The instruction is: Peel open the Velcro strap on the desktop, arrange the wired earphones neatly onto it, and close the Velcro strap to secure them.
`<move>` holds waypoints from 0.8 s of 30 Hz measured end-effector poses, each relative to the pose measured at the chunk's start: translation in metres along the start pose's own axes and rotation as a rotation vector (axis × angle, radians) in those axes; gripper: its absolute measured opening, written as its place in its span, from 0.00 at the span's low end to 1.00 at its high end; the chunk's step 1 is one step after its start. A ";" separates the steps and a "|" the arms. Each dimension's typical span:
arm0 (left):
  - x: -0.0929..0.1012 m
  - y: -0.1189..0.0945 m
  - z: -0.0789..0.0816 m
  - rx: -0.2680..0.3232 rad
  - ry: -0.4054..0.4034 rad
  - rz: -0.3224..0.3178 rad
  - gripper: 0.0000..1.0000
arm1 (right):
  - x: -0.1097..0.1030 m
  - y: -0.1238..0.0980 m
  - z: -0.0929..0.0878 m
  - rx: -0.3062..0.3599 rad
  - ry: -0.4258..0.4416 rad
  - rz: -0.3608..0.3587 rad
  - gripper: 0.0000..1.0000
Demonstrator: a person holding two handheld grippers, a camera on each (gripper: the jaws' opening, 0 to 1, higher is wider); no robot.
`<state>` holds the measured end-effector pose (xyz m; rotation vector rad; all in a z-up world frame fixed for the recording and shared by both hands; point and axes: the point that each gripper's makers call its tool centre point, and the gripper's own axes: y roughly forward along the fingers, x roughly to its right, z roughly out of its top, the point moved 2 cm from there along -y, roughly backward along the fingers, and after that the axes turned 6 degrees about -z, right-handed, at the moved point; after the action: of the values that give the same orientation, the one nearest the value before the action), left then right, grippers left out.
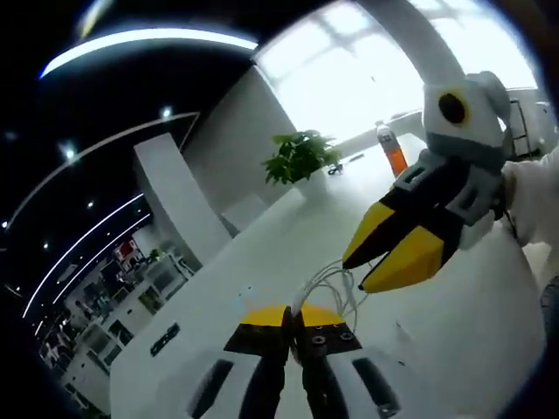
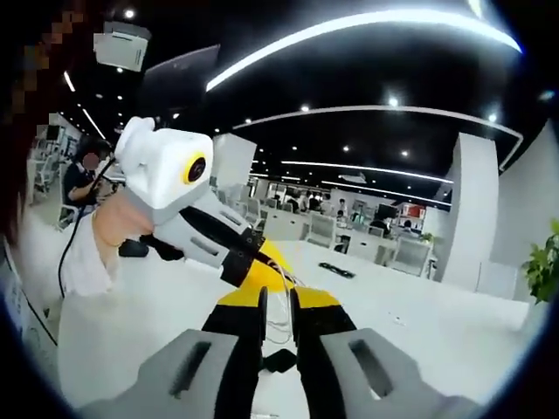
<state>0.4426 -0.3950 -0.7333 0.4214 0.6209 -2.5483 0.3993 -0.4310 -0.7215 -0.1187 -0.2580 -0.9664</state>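
Note:
The white earphone cable [image 1: 334, 285] hangs in loose loops above the white desktop [image 1: 262, 253]. My left gripper [image 1: 293, 316] is at the bottom of the left gripper view, jaws pressed together with the cable rising from between the yellow tips. My right gripper [image 1: 360, 275] reaches in from the right, its yellow fingertips [image 1: 410, 257] nearly together where the loops converge. In the right gripper view my right gripper [image 2: 278, 305] holds thin wires [image 2: 281, 327] in its narrow gap. The left gripper [image 2: 266, 262] meets it from the left. A small black piece [image 2: 279, 358], possibly the Velcro strap, lies below.
A potted plant [image 1: 301, 155] and an orange bottle [image 1: 393, 150] stand at the far end of the table. A flat black item [image 2: 336, 271] lies further out on the desktop. A white sleeve [image 1: 533, 196] is behind the right gripper. A person [image 2: 83, 179] sits far left.

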 end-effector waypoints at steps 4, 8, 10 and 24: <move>0.000 0.000 0.001 0.004 -0.001 -0.004 0.07 | -0.001 0.006 -0.006 -0.019 0.018 0.028 0.14; -0.001 -0.001 0.000 0.005 0.000 -0.001 0.07 | -0.016 0.003 0.000 0.006 0.176 0.163 0.15; -0.001 0.000 0.000 0.009 -0.006 -0.004 0.07 | -0.024 0.001 0.005 0.027 0.259 0.240 0.16; 0.003 0.001 -0.001 0.010 -0.008 -0.020 0.07 | -0.049 -0.013 0.028 0.162 0.535 0.557 0.19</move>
<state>0.4406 -0.3969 -0.7357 0.4104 0.6123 -2.5718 0.3573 -0.3934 -0.7075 0.2093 0.1875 -0.3941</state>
